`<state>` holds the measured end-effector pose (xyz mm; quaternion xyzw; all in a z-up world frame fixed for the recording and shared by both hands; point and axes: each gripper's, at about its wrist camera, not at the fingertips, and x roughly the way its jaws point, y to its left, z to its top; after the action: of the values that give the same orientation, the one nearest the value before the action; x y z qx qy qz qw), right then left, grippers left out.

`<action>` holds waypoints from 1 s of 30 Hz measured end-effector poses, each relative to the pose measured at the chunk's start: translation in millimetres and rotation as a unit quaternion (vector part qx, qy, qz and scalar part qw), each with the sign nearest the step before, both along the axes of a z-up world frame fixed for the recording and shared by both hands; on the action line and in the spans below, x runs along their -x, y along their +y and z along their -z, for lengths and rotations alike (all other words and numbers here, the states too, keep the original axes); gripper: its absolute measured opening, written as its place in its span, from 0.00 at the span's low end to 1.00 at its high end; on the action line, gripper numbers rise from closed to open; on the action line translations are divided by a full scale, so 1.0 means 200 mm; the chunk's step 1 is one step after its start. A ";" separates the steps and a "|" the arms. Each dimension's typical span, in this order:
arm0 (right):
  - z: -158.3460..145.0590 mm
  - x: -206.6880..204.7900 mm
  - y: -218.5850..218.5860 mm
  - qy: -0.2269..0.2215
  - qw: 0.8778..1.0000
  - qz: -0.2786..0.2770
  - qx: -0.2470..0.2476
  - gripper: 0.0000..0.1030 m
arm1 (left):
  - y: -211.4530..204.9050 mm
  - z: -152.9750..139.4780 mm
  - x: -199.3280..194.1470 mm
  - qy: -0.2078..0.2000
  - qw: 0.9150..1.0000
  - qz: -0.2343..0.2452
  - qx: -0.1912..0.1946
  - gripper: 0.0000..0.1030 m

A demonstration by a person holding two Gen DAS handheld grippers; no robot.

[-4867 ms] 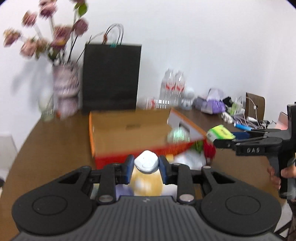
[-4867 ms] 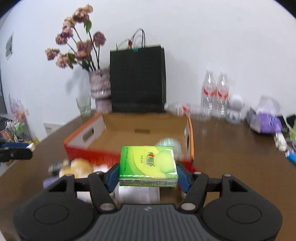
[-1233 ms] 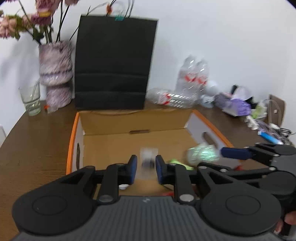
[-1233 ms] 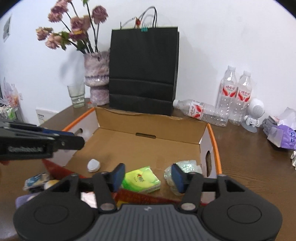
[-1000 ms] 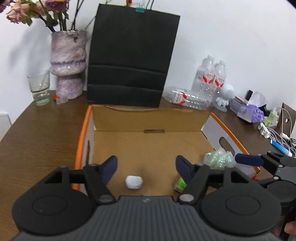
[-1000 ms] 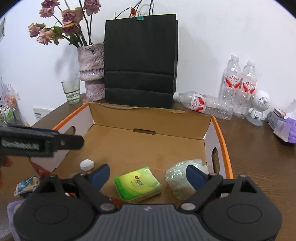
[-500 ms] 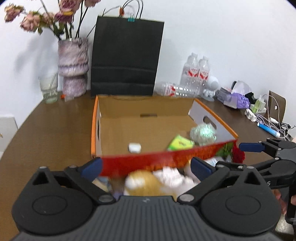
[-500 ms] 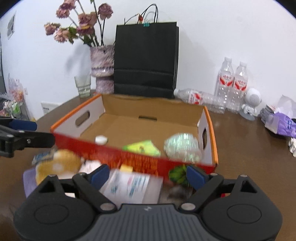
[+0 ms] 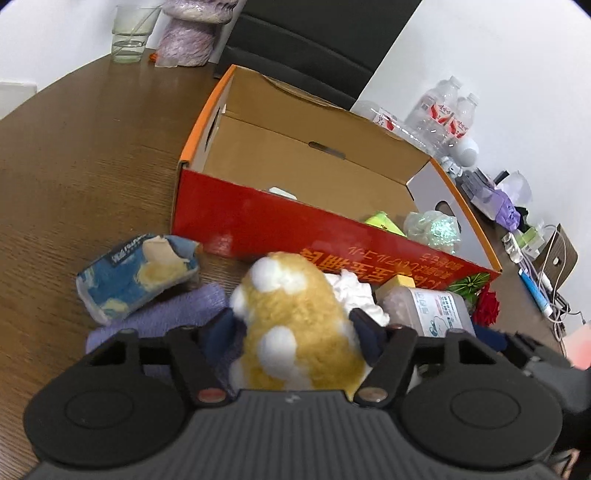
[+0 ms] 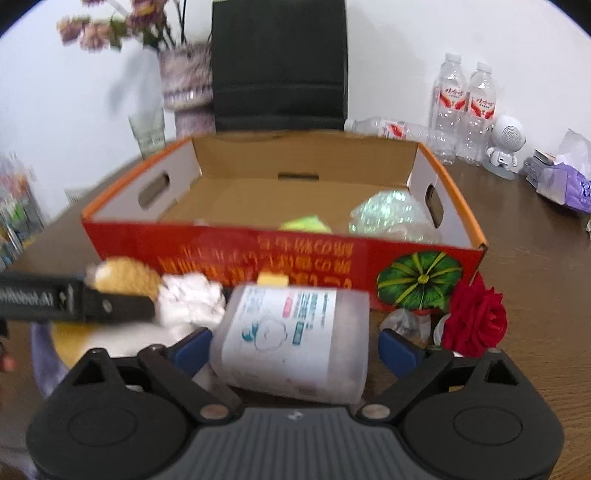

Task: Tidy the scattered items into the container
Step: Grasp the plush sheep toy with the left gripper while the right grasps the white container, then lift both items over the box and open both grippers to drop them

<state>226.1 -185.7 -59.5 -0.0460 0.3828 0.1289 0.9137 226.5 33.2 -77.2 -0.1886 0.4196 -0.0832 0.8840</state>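
Observation:
The red and orange cardboard box [image 9: 258, 225] [image 10: 236, 254] holds a green tissue pack [image 9: 384, 222], a shiny plastic wad [image 9: 432, 228] and a small white item [image 9: 282, 192]. My left gripper [image 9: 295, 328] straddles a yellow and white plush toy [image 9: 295, 325] lying in front of the box, with its fingers close to the toy's sides. My right gripper [image 10: 295, 343] is open around a clear plastic jar with a white label [image 10: 295, 339] lying on its side. The left gripper's finger [image 10: 74, 302] shows at the left of the right wrist view.
In front of the box lie a blue tissue pack [image 9: 136, 269], a purple cloth [image 9: 166, 314], crumpled white paper [image 10: 192, 299] and a red rose [image 10: 474, 317]. A black bag [image 10: 279, 66], vase [image 10: 186, 81], glass [image 9: 131, 35] and water bottles [image 10: 465, 107] stand behind the box.
Both grippers dropped their items into the box and opened. They pulled back and came down over the heap in front; the left now frames the plush toy, the right the jar.

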 end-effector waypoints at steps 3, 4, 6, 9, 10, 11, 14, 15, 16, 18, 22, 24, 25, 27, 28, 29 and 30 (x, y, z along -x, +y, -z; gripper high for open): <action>0.03 0.02 -0.03 0.004 1.000 0.005 -0.020 0.82 | 0.02 -0.01 0.01 0.000 1.000 -0.003 0.026 0.51; 0.02 0.03 -0.04 -0.003 1.000 0.007 -0.024 0.80 | 0.03 -0.01 0.02 -0.004 0.999 -0.006 0.031 0.51; -0.02 0.07 -0.06 -0.033 0.999 0.010 -0.025 0.80 | 0.04 -0.03 0.04 -0.014 0.999 -0.009 0.038 0.50; -0.09 0.13 -0.10 -0.064 0.998 0.009 -0.026 0.79 | 0.06 -0.08 0.09 -0.030 0.998 -0.005 0.053 0.50; -0.10 0.14 -0.11 -0.065 0.997 0.007 -0.030 0.79 | 0.06 -0.09 0.10 -0.036 0.998 -0.003 0.057 0.50; -0.11 0.15 -0.13 -0.067 0.997 0.005 -0.035 0.79 | 0.06 -0.11 0.12 -0.042 0.997 -0.001 0.059 0.50; -0.14 0.18 -0.16 -0.069 0.997 0.003 -0.047 0.79 | 0.06 -0.17 0.16 -0.057 0.996 0.002 0.062 0.50; -0.15 0.18 -0.17 -0.068 0.996 0.002 -0.052 0.79 | 0.06 -0.18 0.18 -0.060 0.996 0.004 0.064 0.50; -0.16 0.19 -0.18 -0.069 0.996 0.001 -0.057 0.79 | 0.06 -0.20 0.19 -0.065 0.996 0.006 0.065 0.50; -0.20 0.21 -0.20 -0.076 0.995 -0.002 -0.065 0.79 | 0.06 -0.24 0.22 -0.076 0.995 0.010 0.062 0.51; -0.29 0.24 -0.22 -0.095 0.993 -0.009 -0.076 0.79 | 0.05 -0.34 0.24 -0.105 0.993 0.020 0.050 0.51; -0.35 0.23 -0.23 -0.111 0.991 -0.012 -0.079 0.79 | 0.05 -0.41 0.22 -0.124 0.991 0.021 0.036 0.51; -0.38 0.22 -0.23 -0.119 0.990 -0.012 -0.078 0.79 | 0.04 -0.44 0.21 -0.133 0.991 0.020 0.029 0.51; -0.45 0.19 -0.23 -0.134 0.988 -0.013 -0.073 0.79 | 0.03 -0.49 0.16 -0.149 0.989 0.019 0.012 0.51; -0.47 0.16 -0.23 -0.140 0.988 -0.013 -0.071 0.79 | 0.02 -0.52 0.13 -0.156 0.988 0.016 0.005 0.51; -0.50 0.13 -0.22 -0.145 0.987 -0.012 -0.071 0.79 | 0.02 -0.53 0.10 -0.161 0.987 0.014 -0.001 0.51; -0.52 0.09 -0.21 -0.150 0.986 -0.011 -0.070 0.79 | 0.00 -0.55 0.06 -0.165 0.986 0.012 -0.007 0.51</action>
<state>207.5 -228.5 44.7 -0.0051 0.2314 0.1566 0.9602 214.8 34.1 32.7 -0.1609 0.2705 -0.1210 0.9414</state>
